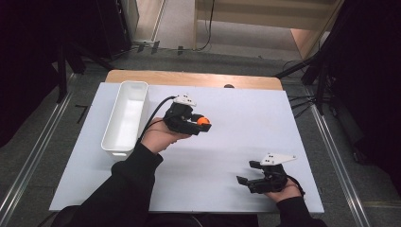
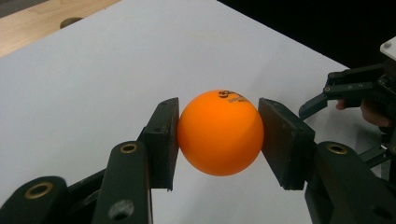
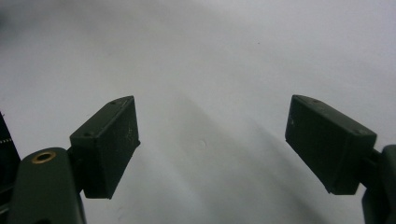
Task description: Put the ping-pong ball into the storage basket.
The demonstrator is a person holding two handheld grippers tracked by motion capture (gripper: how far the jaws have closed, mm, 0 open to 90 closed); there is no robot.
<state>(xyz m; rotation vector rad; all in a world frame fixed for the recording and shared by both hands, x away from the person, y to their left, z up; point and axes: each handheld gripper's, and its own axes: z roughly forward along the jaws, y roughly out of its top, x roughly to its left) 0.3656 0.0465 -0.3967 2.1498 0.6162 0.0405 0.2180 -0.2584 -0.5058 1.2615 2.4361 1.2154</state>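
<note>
Ball (image 2: 220, 132), orange, sits pinched between the jaws of my left gripper (image 1: 202, 124), which I hold just right of the white bin (image 1: 126, 118), likely to drop it there. My right gripper (image 1: 246, 173), far right of the bin, waits spread and empty.

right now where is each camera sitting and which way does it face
High view: above the person's side, looking forward and down on the table; forearms, left gripper and right gripper show.
Left gripper view: rides the left gripper, looking along its jaws, closed on the orange ball.
Right gripper view: rides the right gripper, looking at the table between spread jaws.
Shared: the high and left gripper views both show the ball and right gripper.
</note>
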